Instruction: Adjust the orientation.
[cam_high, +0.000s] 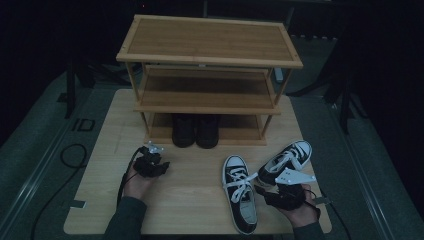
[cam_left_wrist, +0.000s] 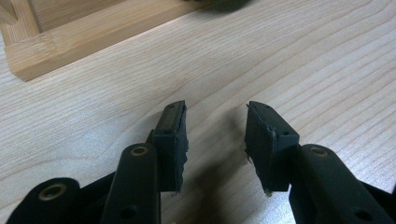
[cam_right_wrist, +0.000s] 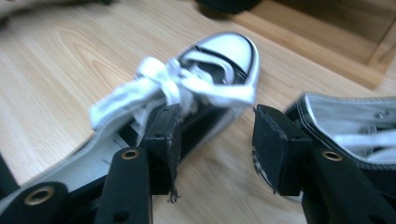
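Note:
Two black-and-white sneakers lie on the wooden table: one (cam_high: 240, 192) points toward the shelf at centre front, the other (cam_high: 287, 159) lies angled to its right. My right gripper (cam_high: 276, 186) hovers open between them; in the right gripper view its left jaw reaches into the nearer sneaker (cam_right_wrist: 205, 88) by the white laces, and its right jaw is outside that sneaker's wall, beside the second sneaker (cam_right_wrist: 355, 126). My left gripper (cam_high: 151, 159) stands open over bare table, nothing between its pads (cam_left_wrist: 173, 142), near the foot of the bamboo shoe rack (cam_high: 207, 75).
A pair of dark boots (cam_high: 195, 130) stands on the rack's bottom shelf. The rack's base rail (cam_left_wrist: 88, 37) lies just ahead of the left gripper. The table's front and side edges drop to a dark floor with a cable (cam_high: 72, 155) at left.

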